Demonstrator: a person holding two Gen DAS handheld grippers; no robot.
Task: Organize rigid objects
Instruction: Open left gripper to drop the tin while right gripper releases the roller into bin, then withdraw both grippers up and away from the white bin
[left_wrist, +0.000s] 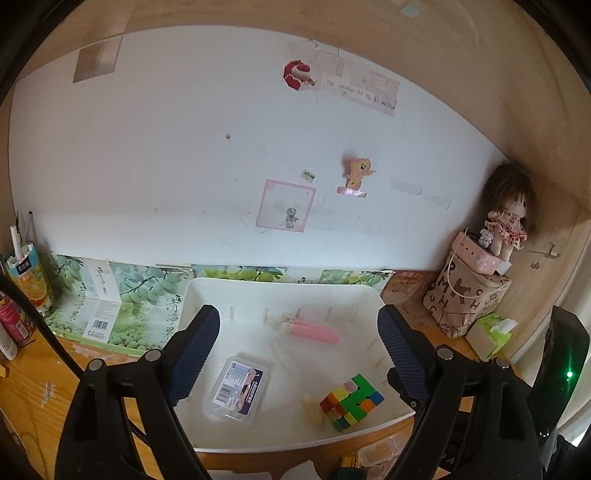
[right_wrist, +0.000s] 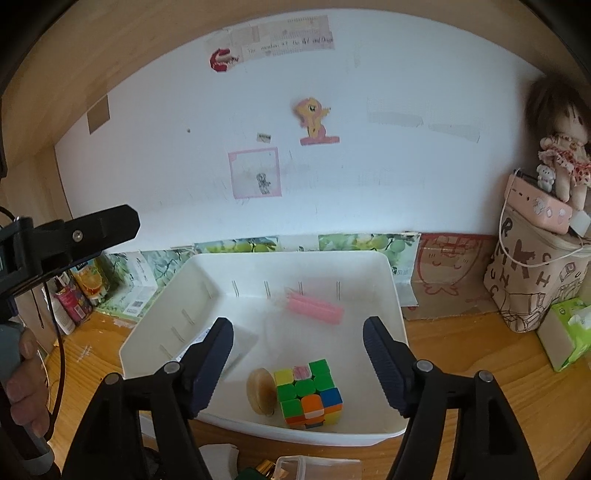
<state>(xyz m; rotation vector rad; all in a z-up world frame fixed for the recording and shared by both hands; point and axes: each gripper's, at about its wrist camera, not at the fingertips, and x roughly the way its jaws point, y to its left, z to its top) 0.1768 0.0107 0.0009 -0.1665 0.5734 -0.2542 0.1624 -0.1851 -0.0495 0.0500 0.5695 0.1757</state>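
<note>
1. Both tools hang above the white bin (right_wrist: 391, 295), and each is released with nothing between its pads. The left tool (left_wrist: 297, 354) spreads wide over the lower middle of its frame; the right tool (right_wrist: 297, 363) gapes over the cube.
2. Inside the bin, left to right in the right wrist view: a clear plastic case (left_wrist: 240, 389) half hidden behind the left pad, a tan rounded piece (right_wrist: 261, 392), the colour cube (right_wrist: 309, 395) touching it, and a pink clip (right_wrist: 314, 309) towards the back wall.
3. I'd judge both drops finished. To do it well, lift straight clear so no pad nudges the cube or the rim.
4. More seems left: a clear container (right_wrist: 295, 467) and a dark green item lie on the counter (right_wrist: 461, 350) at the frame's bottom edge, just in front of the bin.
5. The wooden counter sits in a wood-sided alcove with a white, sticker-dotted wall. Drink cartons stand at far left; a lettered bag (right_wrist: 535, 280), doll and tissue pack sit at far right.
</note>
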